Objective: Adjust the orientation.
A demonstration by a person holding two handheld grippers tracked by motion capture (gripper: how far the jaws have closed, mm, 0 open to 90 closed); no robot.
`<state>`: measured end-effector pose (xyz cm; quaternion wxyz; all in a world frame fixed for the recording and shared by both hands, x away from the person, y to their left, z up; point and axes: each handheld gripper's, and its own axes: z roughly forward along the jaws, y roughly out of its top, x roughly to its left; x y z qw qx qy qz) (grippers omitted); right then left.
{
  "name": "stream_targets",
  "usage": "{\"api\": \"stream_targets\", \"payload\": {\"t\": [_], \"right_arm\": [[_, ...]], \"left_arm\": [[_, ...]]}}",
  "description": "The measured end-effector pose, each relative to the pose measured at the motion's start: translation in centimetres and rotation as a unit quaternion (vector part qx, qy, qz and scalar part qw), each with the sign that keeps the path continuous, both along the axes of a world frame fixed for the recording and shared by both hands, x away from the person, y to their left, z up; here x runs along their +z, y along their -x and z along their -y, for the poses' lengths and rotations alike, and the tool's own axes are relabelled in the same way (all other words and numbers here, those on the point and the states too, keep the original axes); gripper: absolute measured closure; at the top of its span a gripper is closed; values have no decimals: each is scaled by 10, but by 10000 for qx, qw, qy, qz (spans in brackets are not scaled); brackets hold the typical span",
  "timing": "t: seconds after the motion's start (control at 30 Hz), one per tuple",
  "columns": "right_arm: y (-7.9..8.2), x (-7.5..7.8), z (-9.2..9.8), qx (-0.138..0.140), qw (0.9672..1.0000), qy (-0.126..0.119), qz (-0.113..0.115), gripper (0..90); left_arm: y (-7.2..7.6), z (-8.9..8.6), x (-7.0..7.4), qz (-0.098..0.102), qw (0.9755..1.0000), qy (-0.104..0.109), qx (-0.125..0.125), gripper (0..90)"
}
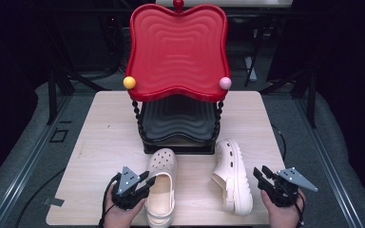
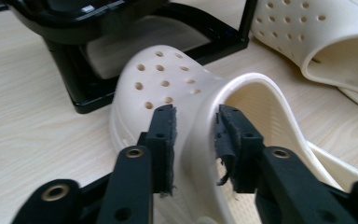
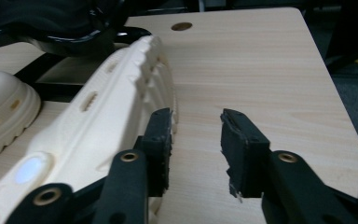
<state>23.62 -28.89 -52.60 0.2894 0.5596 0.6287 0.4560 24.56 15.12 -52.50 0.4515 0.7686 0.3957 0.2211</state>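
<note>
A: We start at the left gripper (image 2: 196, 135). Its 2 jaws stand parted astride the side wall of the left clog (image 2: 168, 93), 1 pad outside, 1 over the foot opening. We can't quite tell whether either pad brushes the rim, but they are not squeezing it.

B: We agree, it is released. The right gripper (image 3: 196, 140) has its jaws apart too, over bare table (image 3: 270, 70), with the ridged sole edge of the right clog (image 3: 102, 116) just beside 1 pad.

A: From the high view, the left clog (image 1: 161, 185) lies upright near the front edge, toe towards the rack. The right clog (image 1: 232, 173) lies tipped on its side, well apart from it.

B: Behind both stands the 2-tier rack, red tray (image 1: 177, 47) above, black tray (image 1: 179, 121) below.
</note>
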Motion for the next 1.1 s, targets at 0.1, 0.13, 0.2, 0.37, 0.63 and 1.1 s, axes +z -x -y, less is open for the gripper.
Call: {"api": "stream_targets", "payload": {"t": [0.1, 0.13, 0.2, 0.37, 0.63, 1.1], "right_arm": [[5, 7, -8, 111, 9998, 91, 112, 692], [7, 10, -11, 161, 9997, 123, 164, 704], [10, 14, -19, 348, 9990, 175, 205, 718], [12, 15, -38, 713, 9961, 437, 277, 744], [10, 11, -53, 973, 9913, 888, 69, 874], [8, 12, -34, 690, 9954, 666, 50, 900]], "left_arm": [[1, -10, 2, -112, 9996, 267, 43, 621], [1, -13, 3, -163, 9994, 293, 69, 613], [0, -21, 3, -222, 9991, 333, 120, 600], [-3, -40, -2, -260, 9986, 339, 324, 596], [-7, -60, -2, -299, 9968, 493, 550, 584], [-9, -67, -6, -337, 9960, 523, 635, 574]]}}
